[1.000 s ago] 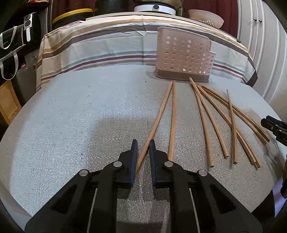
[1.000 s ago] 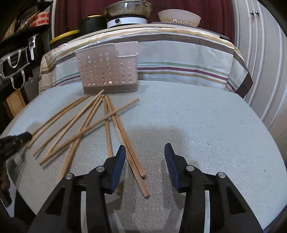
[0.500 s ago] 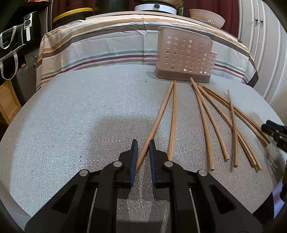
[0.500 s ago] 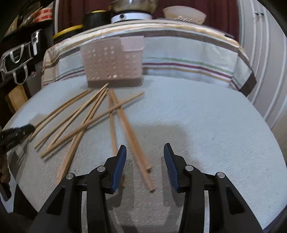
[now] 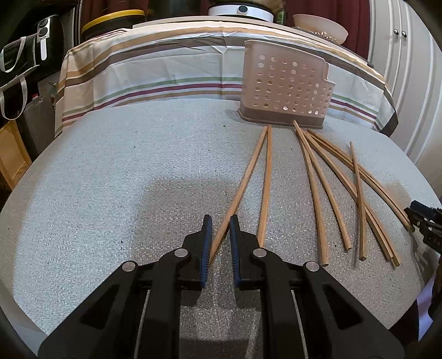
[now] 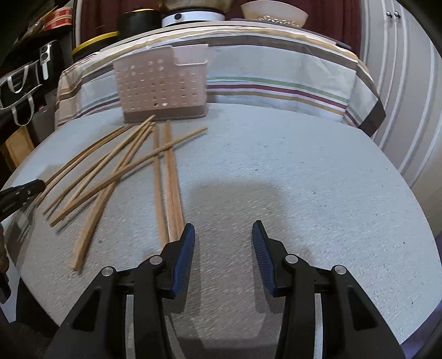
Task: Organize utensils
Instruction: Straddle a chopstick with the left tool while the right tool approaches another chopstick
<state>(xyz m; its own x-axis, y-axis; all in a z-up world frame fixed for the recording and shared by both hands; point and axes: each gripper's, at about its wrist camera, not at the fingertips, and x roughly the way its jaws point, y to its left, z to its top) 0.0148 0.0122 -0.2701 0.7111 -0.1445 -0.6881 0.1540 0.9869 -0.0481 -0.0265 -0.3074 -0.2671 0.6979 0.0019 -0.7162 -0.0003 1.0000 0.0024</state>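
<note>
Speckled grey round foam table top point(image 5: 116, 176). Tan wooden chopsticks point(image 5: 315, 193), scattered right of centre. Far side: pale pink perforated plastic caddy point(image 5: 284, 82) with brown base. Behind it, white draped cloth point(image 5: 165, 69) striped tan, brown, green, maroon. Cream bowl point(image 6: 273, 12), cut-out pattern. Black gripper fingers, blue ribbed pads point(image 6: 183, 259).

No text, label, brand, number or sign can be read anywhere.

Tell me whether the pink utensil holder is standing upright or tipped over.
Upright. The utensil holder stands on its brown base on the table, open top facing up. The chopsticks lie flat in front of it.
</note>
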